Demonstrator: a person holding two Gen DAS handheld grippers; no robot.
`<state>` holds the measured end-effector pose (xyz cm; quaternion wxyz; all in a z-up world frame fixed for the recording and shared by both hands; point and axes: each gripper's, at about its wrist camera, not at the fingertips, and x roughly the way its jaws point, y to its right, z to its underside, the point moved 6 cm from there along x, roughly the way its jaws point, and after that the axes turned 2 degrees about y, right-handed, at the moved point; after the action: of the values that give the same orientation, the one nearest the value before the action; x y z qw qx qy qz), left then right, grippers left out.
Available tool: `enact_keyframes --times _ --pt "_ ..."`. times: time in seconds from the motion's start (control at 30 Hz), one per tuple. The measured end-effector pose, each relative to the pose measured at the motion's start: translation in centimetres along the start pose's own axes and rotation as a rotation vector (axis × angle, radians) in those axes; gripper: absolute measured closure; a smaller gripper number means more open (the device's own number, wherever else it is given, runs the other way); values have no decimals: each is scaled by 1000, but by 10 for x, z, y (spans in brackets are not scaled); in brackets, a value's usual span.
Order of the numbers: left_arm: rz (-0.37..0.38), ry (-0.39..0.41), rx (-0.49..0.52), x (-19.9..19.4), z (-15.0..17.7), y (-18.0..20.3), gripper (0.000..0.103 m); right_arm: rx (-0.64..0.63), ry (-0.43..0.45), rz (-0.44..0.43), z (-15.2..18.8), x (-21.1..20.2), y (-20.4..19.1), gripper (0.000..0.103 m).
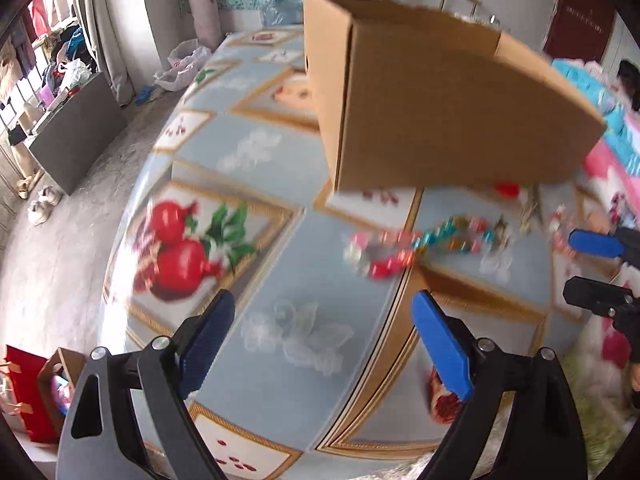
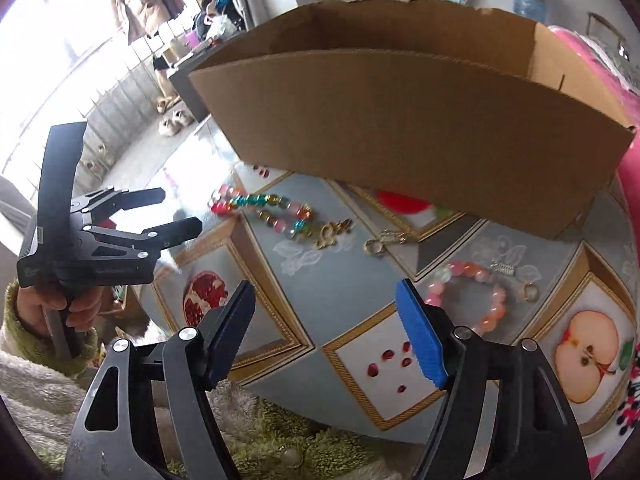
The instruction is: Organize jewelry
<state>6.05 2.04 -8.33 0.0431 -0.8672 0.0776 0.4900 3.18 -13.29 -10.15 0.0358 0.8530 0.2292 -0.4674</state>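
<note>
Both your left tool (image 1: 324, 344) and right tool (image 2: 326, 334) hang wide open and empty, because the bead bracelets (image 2: 264, 210) lie loose on the worktop (image 2: 340, 292) at twelve o'clock, before the cardboard box (image 2: 400, 132) meant for them.

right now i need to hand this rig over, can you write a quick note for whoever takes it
Left gripper: open, empty, above the table.
Right gripper: open, empty, near the table's front edge.
Cardboard box: stands at the back of the table; its inside cannot be seen.
Still loose on the table: multicolour bead bracelet, pink-orange bead bracelet, gold charm, small metal pieces beside it.
Done: nothing visibly sorted.
Left: pick up each piece, probably into the box; the pink-orange bracelet lies closest to the right gripper.
</note>
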Motion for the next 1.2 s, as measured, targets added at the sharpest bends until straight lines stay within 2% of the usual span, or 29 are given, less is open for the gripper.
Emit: enact_keyframes --times 0.03,0.13,0.17,0.23,0.33,0.4,0.53,0.7,0.83,0.93,1.07,1.1,1.2 --pt "-31 -20 6 6 5 1 15 -7 -14 9 3 5 -3 32" --pt "-49 -8 -14 8 8 -1 9 -33 -47 36 10 19 -11 31" --pt "-60 -15 -15 10 9 -2 4 -57 -38 65 10 19 -15 29" --pt "-46 -23 -37 13 10 -5 4 -97 -50 102 11 22 -21 26" --pt "-41 -20 -12 15 8 -6 4 -122 -58 131 13 24 -26 19" --pt "-32 -27 -16 16 8 -8 4 -134 -74 135 15 26 -30 10" --pt "-24 -28 -17 16 4 -11 4 -136 -82 124 18 25 -39 8" --pt "-22 -2 -14 16 5 -10 4 -97 -71 54 13 18 -35 8" --pt "-20 8 -11 14 8 -9 4 -59 -110 18 8 13 -27 8" --pt "-14 5 -4 13 10 -9 4 -39 -42 -5 -10 0 -26 9" --pt "-11 17 1 12 10 -8 4 -72 22 -45 -35 -5 -35 28" --pt "-10 20 2 11 11 -8 4 -80 24 -46 -40 -2 -34 37" --pt "-6 37 9 10 11 -7 4 -128 -4 -46 -49 15 -41 56"
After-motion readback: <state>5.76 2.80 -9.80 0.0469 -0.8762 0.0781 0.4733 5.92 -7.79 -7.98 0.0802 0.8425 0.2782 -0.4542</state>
